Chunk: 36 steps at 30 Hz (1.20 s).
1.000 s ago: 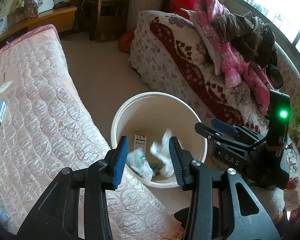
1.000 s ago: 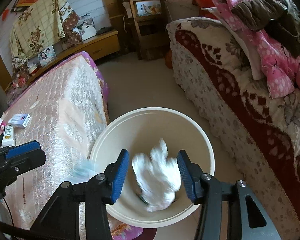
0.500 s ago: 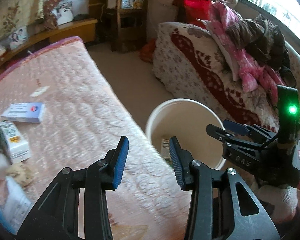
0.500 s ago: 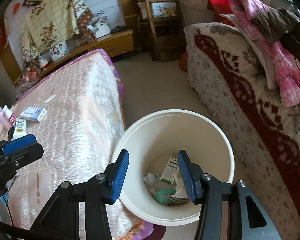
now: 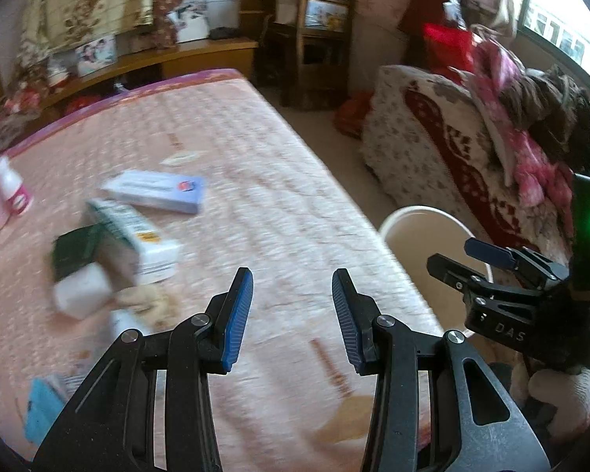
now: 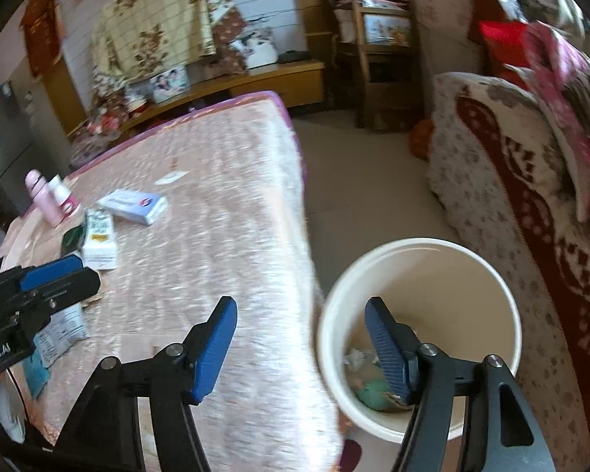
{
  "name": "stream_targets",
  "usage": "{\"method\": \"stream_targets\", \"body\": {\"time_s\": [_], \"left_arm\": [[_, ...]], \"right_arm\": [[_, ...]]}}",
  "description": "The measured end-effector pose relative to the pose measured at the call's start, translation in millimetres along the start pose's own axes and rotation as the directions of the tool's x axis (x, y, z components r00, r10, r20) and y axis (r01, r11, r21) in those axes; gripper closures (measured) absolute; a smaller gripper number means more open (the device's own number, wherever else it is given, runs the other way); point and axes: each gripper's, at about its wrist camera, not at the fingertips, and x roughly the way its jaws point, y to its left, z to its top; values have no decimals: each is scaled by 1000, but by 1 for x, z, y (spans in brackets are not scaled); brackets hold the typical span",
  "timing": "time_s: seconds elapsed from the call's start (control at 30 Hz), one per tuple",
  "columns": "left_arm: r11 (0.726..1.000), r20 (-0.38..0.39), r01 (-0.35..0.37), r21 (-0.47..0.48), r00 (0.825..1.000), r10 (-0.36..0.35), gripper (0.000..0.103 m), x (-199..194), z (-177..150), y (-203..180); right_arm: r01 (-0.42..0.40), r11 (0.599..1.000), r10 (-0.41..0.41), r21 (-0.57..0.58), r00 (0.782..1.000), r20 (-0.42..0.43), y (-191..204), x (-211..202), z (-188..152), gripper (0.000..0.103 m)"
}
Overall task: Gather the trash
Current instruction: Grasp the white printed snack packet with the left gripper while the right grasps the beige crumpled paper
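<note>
Both grippers are empty. The left gripper (image 5: 292,316) stands moderately open above the pink quilted bed (image 5: 279,212) with nothing between its blue pads. The right gripper (image 6: 301,348) has just been opening, and its jaws frame only the bed edge and the rim of the white bucket (image 6: 503,295), which stands on the floor at lower right of the right wrist view with crumpled scraps already in its bottom.

The remaining trash lies in a cluster at the left of the left wrist view. A flat blue-and-white carton (image 5: 155,190) sits alone toward the upper left and looks light and stiff; a pinch across its narrow width should hold it. Below it a green-and-white carton (image 5: 137,244) leans on a dark packet (image 5: 72,251), and their contact is blurred. A white wad (image 5: 80,295) and a tan crumpled tissue (image 5: 149,301) lie just beside them, probably soft and very light, so they can be squeezed anywhere. A foil-like printed sachet (image 6: 59,334) near the left edge of the right wrist view may be slippery; gripping its sealed edge seems safest.
</note>
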Motion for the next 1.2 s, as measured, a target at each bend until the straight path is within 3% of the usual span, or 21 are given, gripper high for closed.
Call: {"method": "stream_targets", "body": {"time_s": [0.27,0.53,0.67,0.87,1.0,1.2], "left_arm": [[992,-4,-93,-86,996,93,63,-22,-14,79],[982,-61,-128,-136,991,121,63,-38,-37,147],[995,-129,-43,-87,991,31,44,-31,-48,155],[999,-195,39,4,980,-38,44,-7,-55,151],[995,-256,66,70,966,-46,42,16,-61,143],[986,-275,80,147,961,-37,42,21,-66,126]], "right_arm": [[-67,994,65,-84,998,-26,63,15,4,38],[-150,978,139,-148,987,-83,120,36,2,38],[-173,972,156,-162,982,-108,139,48,2,38],[-174,968,154,-179,981,-121,152,54,3,38],[-164,970,142,-177,981,-131,149,56,4,37],[-166,972,141,-168,979,-150,147,63,6,37]]}}
